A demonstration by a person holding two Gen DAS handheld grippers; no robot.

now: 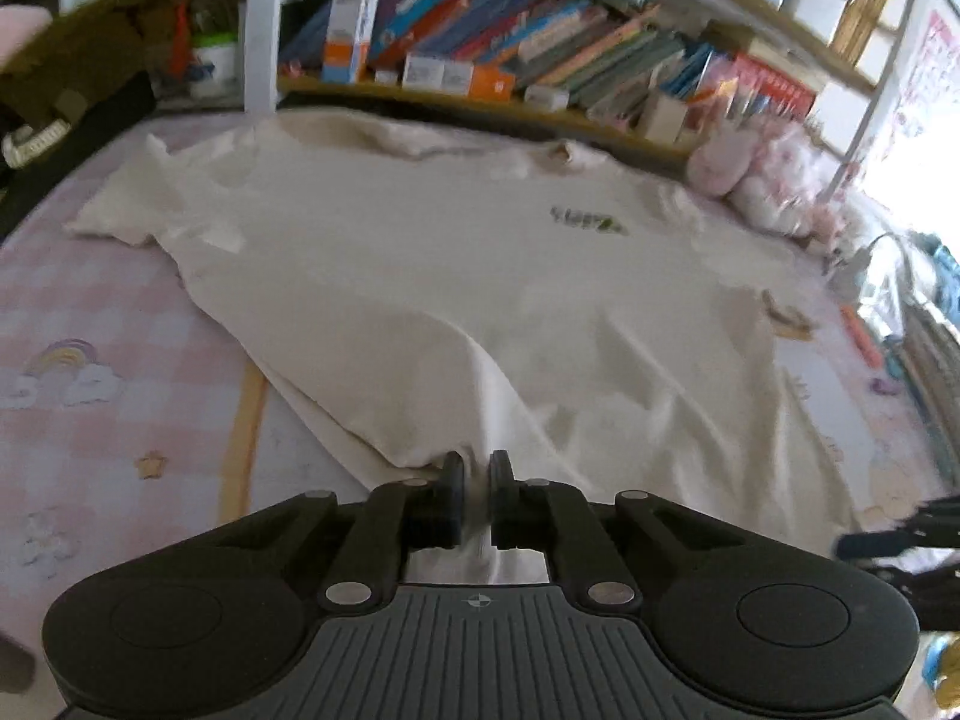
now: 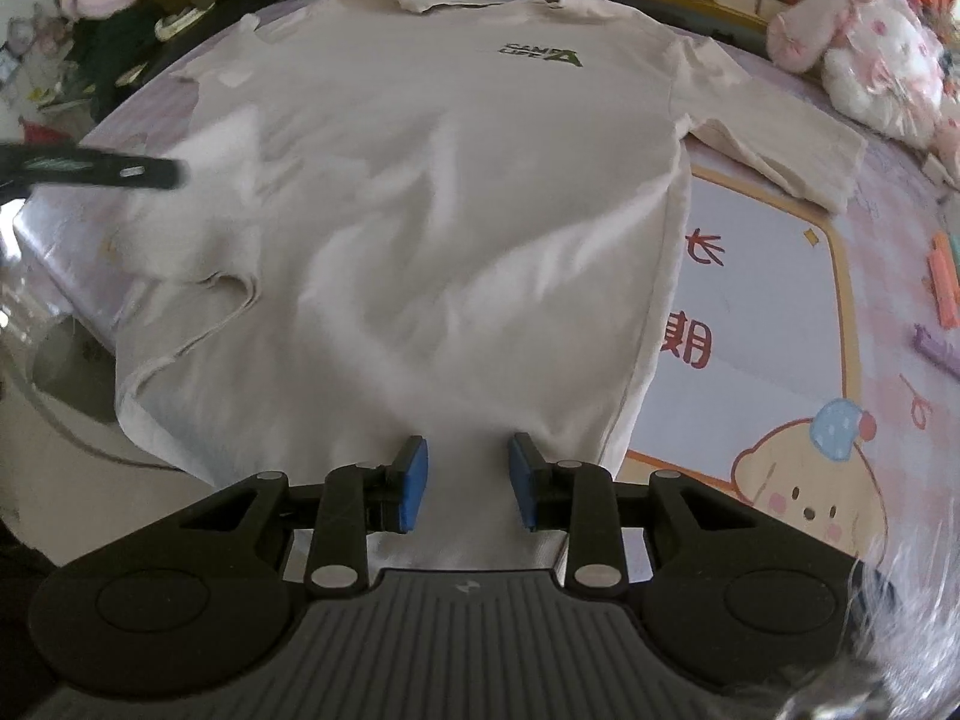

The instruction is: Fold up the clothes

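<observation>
- Left wrist view: the left gripper (image 1: 477, 480) sits at the lower middle of the frame, its black fingers (image 1: 453, 474) drawn nearly together and pinching a ridge of the cream T-shirt (image 1: 420, 252) at its near hem.
- The T-shirt lies spread front-up across the middle of the frame on a bed with a pink checked sheet (image 1: 108, 324); its collar points to the top, a sleeve reaches to the upper left, and a small dark logo (image 1: 588, 219) sits right of centre.
- A bookshelf (image 1: 540, 42) packed with leaning books and small boxes runs along the top of the frame, beyond the collar.
- Pink and white plush toys (image 1: 762, 174) rest at the upper right, just beside the shirt's shoulder; dark clothing (image 1: 78, 120) is piled at the upper left.
- A black tip of the right gripper (image 1: 888, 537) enters at the lower right edge.
- Right wrist view: the right gripper (image 2: 465, 480) is at the lower middle, its blue-padded fingers (image 2: 411, 480) spread apart with the hem of the T-shirt (image 2: 450, 210) lying between them; they clamp nothing.
- The shirt fills the centre, logo (image 2: 543, 57) near the top, one sleeve stretched to the upper right and the other bunched at the left.
- A printed cartoon panel (image 2: 768, 312) with red characters and a bear face lies bare on the sheet at the right, touching the shirt's side seam.
- The plush toys (image 2: 864, 66) sit at the upper right, near the outstretched sleeve.
- Blurred, the left gripper (image 2: 102, 171) reaches in from the left edge over the shirt's bunched side.
</observation>
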